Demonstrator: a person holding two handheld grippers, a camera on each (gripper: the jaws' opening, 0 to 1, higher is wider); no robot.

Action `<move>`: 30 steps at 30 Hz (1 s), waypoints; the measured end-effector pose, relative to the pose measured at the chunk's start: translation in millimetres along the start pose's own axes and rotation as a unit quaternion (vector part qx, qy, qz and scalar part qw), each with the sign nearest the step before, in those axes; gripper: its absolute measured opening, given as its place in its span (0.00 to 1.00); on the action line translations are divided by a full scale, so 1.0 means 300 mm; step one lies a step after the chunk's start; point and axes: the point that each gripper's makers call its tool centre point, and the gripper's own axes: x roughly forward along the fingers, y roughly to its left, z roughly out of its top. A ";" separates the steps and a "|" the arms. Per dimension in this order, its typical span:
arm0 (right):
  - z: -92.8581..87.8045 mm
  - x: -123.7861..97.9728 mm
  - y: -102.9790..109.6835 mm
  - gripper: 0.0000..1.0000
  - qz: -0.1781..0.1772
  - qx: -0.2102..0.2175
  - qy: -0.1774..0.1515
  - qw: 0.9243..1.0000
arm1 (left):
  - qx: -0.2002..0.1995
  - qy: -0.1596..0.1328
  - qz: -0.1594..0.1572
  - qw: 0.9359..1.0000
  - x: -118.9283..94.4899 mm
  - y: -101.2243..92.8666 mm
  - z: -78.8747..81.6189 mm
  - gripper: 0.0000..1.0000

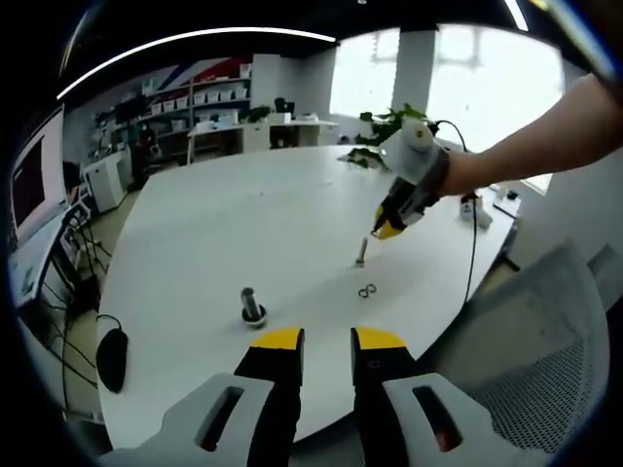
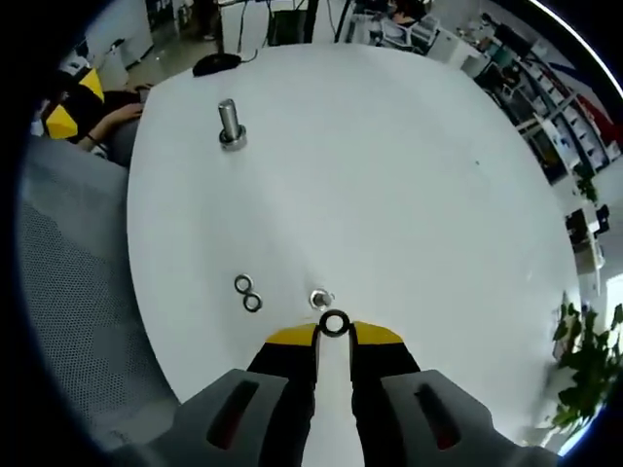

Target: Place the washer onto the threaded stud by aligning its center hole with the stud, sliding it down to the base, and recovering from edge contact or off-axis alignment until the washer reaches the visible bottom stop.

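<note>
In the right gripper view, the right hand-held gripper [image 2: 334, 334] pinches a washer [image 2: 334, 324] between its yellow-tipped jaws, which stand nearly closed on it. The washer is a small, thin, dark metal ring with a round centre hole through which the white surface [image 2: 389, 175] shows; it is held edge-on between the tips, flat face toward the camera. Just beyond it, a short threaded stud [image 2: 319, 299] rises from the surface, seen almost end-on as a bright silvery nub; the washer sits close to its top but slightly to one side. Two spare washers [image 2: 247, 293] lie flat and touching each other, near the stud. Well apart, toward the far edge, a larger bolt [image 2: 230, 125] stands upright on a round base.

In the left gripper view, the left hand-held gripper [image 1: 326, 339] hangs over the near edge of the surface with its jaws a little apart and nothing between them. The right hand-held gripper shows across the surface, its yellow tip just above the upright stud, with the two spare washers beside it. A grey mesh chair [image 1: 545, 341] stands to the right.
</note>
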 end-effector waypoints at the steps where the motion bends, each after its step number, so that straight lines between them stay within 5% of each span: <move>1: 0.008 0.003 -0.001 0.14 0.000 -0.003 -0.001 1.000 | 0.000 0.000 0.001 1.000 0.000 0.001 0.000 0.17; 30: 0.009 0.090 0.011 0.14 0.015 -0.010 0.022 1.000 | -0.003 0.004 0.003 1.000 -0.001 0.004 -0.007 0.17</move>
